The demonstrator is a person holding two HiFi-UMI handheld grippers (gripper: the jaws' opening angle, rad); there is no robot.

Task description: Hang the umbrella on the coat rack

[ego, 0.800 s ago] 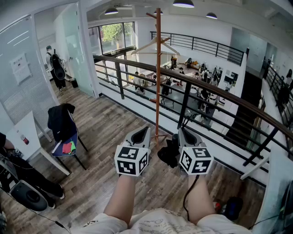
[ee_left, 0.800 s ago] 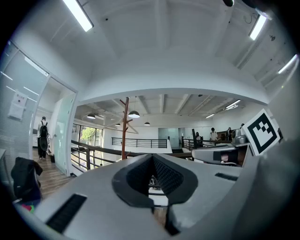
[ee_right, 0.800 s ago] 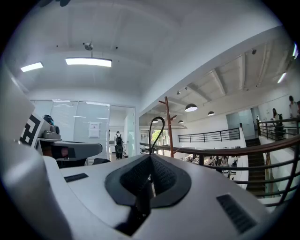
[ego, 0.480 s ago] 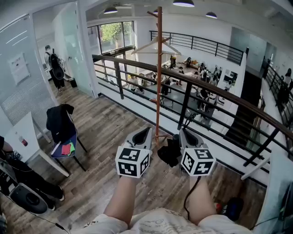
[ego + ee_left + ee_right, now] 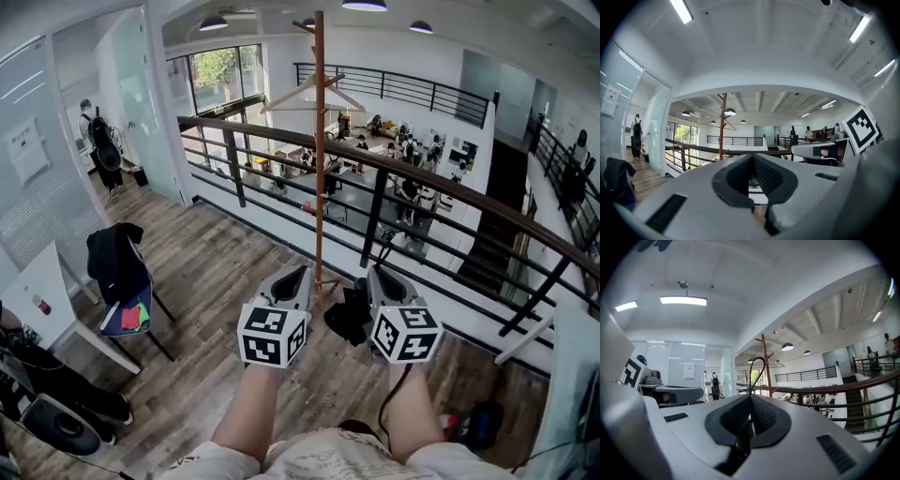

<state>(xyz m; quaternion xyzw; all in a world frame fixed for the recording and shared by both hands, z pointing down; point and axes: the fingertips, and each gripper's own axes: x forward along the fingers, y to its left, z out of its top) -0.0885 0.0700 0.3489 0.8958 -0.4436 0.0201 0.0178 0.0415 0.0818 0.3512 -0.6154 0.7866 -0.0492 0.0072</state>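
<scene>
Right gripper view: umbrella [image 5: 744,434] is clamped by right gripper [image 5: 750,398], its strap loop raised. Left gripper [image 5: 752,157] is closed, empty. Rack [image 5: 320,169] is seen ahead.

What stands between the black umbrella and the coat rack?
Nothing visible. The right gripper holds the umbrella just short of the coat rack, with only bare wooden floor between them. A wooden hanger hangs near the rack's top.

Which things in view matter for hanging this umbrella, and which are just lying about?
For the job:
umbrella, held in the shut right tongs
its strap loop
coat rack

Lying about:
wooden hanger on the rack
dark jacket
railing
left tongs, shut and empty
</scene>
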